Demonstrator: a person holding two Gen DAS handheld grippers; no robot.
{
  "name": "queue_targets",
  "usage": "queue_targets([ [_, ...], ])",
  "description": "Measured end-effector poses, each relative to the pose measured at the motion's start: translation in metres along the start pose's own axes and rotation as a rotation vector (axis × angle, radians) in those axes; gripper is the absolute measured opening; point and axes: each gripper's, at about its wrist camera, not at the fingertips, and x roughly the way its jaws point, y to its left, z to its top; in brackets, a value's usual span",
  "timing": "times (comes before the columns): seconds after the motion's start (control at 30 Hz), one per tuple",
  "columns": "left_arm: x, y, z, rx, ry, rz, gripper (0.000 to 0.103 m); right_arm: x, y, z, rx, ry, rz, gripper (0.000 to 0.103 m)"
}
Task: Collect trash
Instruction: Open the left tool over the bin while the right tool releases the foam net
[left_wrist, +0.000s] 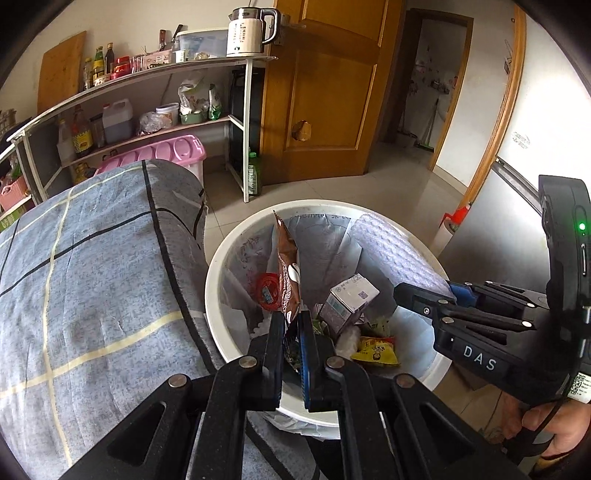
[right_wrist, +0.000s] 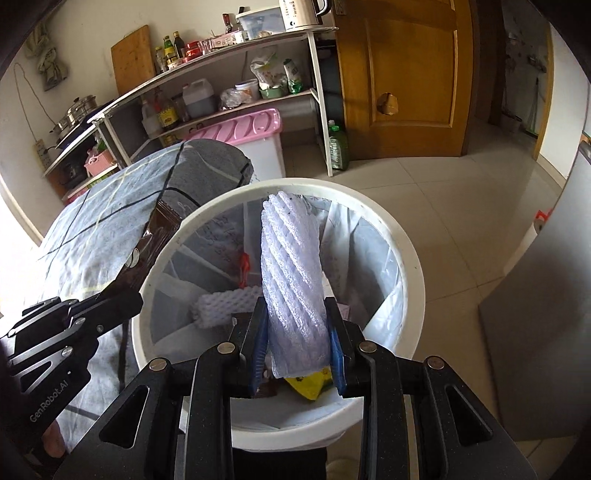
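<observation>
Jaws on my left gripper pinch a brown snack wrapper, right gripper squeezes a foam net sleeve; I'm holding both over the white bin so they'd drop straight in

bin floor: hidden under trash and gripper linkage
brown wrapper: lower end hidden between pads
hand: cut off, lower right
</observation>
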Motion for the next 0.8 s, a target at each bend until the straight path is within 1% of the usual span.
queue_targets([
  [0.1, 0.004, -0.001, -0.002, -0.008, 0.015, -0.009, 0.008, 0.005, -0.005, -0.002, -0.010, 0.020, -0.020, 0.032],
  [0.13, 0.004, -0.002, -0.002, -0.004, 0.014, -0.001, 0.009, 0.006, -0.006, -0.002, -0.010, 0.019, -0.029, 0.034],
  [0.17, 0.003, -0.003, -0.002, 0.004, 0.011, 0.007, 0.014, 0.006, -0.007, -0.002, -0.008, 0.018, -0.036, 0.039],
  [0.2, 0.003, -0.004, -0.002, 0.005, 0.012, 0.005, 0.022, 0.005, -0.008, -0.004, -0.005, 0.016, -0.036, 0.043],
  [0.23, 0.002, -0.003, -0.001, 0.000, 0.010, 0.001, 0.025, 0.005, -0.010, -0.004, 0.002, 0.013, -0.030, 0.051],
  [0.3, -0.003, -0.004, -0.002, 0.002, -0.004, 0.009, 0.037, 0.002, -0.012, -0.005, 0.016, 0.003, -0.016, 0.053],
  [0.43, -0.016, -0.004, -0.003, 0.009, -0.036, 0.034, 0.038, -0.008, -0.009, -0.007, 0.023, -0.027, -0.027, 0.053],
  [0.53, -0.029, -0.005, -0.007, 0.018, -0.078, 0.066, 0.040, -0.019, -0.004, -0.013, 0.028, -0.059, -0.025, 0.053],
  [0.6, -0.037, -0.003, -0.009, 0.003, -0.097, 0.064, 0.045, -0.029, -0.001, -0.019, 0.036, -0.092, -0.024, 0.053],
  [0.8, -0.060, 0.004, -0.023, -0.032, -0.139, 0.101, 0.045, -0.058, 0.009, -0.033, 0.051, -0.176, -0.027, 0.053],
])
